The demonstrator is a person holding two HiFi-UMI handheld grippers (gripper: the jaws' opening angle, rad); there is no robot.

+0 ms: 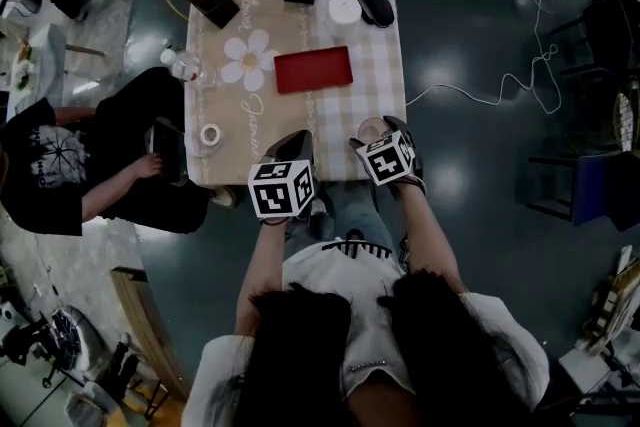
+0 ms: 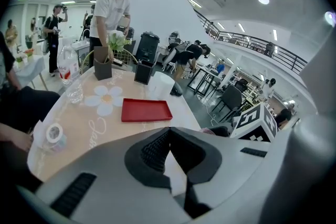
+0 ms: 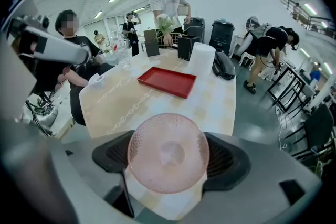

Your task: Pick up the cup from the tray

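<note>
Right gripper view puts the pink, dimpled, see-through plastic cup [image 3: 168, 153] nearest of all. The right gripper [image 3: 168, 157] has its two black pads pressed against the cup's sides, with the base turned toward the camera, at the near edge of the checked-cloth table [image 3: 215, 107]. Such a firm side grip looks meant to carry the cup clear. The left gripper [image 2: 169, 152], just beside it at the same edge, has its jaws drawn together on nothing and is probably parked out of the way. Farther on, the flat red rectangular tray [image 3: 167, 81] lies bare mid-table, well apart from the cup, so the pickup appears done.
</note>
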